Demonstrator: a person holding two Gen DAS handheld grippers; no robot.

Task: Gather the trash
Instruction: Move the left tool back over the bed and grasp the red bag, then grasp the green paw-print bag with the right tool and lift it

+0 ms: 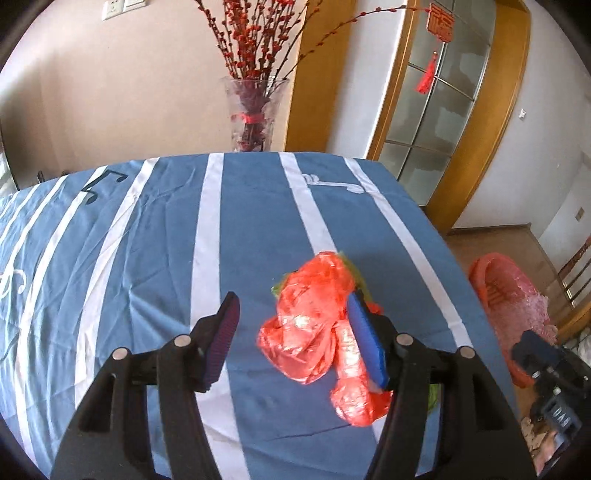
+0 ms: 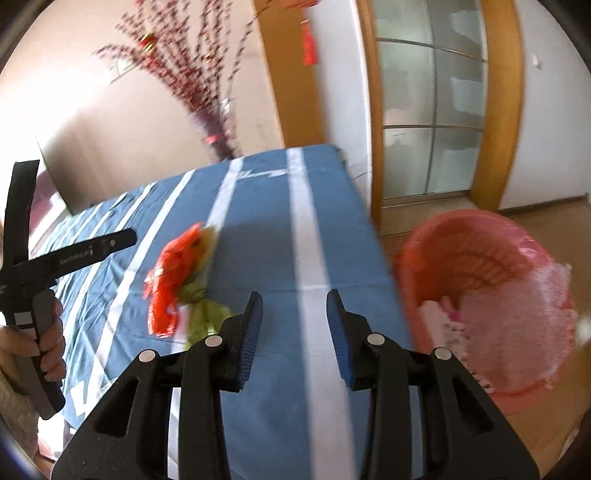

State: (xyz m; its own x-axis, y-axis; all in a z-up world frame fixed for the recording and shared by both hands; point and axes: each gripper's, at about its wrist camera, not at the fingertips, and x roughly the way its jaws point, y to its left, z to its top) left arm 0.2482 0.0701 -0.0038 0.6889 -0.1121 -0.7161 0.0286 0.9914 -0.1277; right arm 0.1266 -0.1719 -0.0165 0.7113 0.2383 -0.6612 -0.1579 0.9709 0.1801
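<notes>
- Room: pinkish wall at the far side, wooden door frame with frosted glass panes (image 1: pixel 436 122) to the right, red hanging ornament (image 1: pixel 439 22) on the glass.
- Surface (image 1: pixel 166 258): covered with a blue cloth carrying white stripes and music-note prints.
- Glass vase (image 1: pixel 255 114): stands at the far edge of the surface, holding red-berried branches.
- Red plastic bag (image 1: pixel 317 317): crumpled trash lying on the surface near its right edge; a yellow-green plastic scrap (image 2: pixel 205 314) lies touching it, partly beneath.
- Left hand-held gripper (image 1: pixel 295 339): jaws wide apart, low over the surface; the red bag sits between them, its right side against the blue right pad; whether the left pad touches it cannot be told, a gap shows there.
- Right hand-held gripper (image 2: pixel 293 332): jaws apart, holding nothing, hovering over the near right part of the surface beside the trash; this view is motion-blurred.
- Pink basket (image 2: pixel 491 295): on the floor just right of the surface, lined with a pale plastic bag, some light scraps inside.
- Person's hand (image 2: pixel 33 347): grips the left tool's handle, at the left of the right wrist view.
</notes>
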